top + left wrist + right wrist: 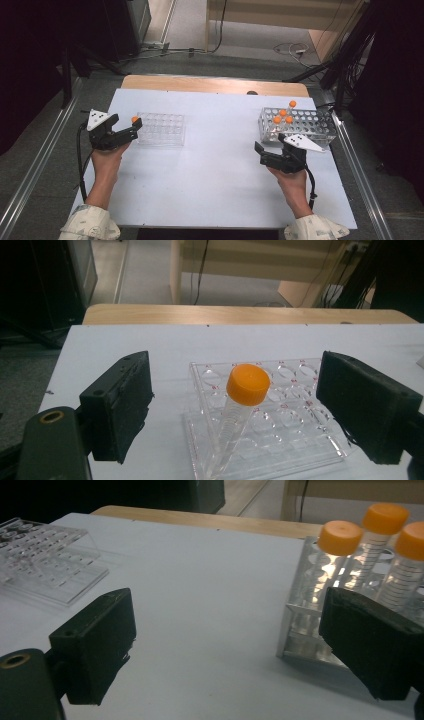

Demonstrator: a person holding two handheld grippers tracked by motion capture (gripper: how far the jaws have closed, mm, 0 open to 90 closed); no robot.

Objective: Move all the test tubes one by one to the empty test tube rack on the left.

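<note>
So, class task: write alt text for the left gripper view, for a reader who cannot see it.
An orange-capped tube stands tilted in a corner hole of a clear plastic rack on a white table. The left gripper frames it, its two black jaws wide apart and touching nothing. A wooden table edge runs behind.

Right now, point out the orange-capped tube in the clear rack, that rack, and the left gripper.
orange-capped tube (248, 383), left gripper view, cap top.
clear rack (295, 440), left gripper view, top plate.
left gripper (129, 129), high view, between fingertips.
</note>
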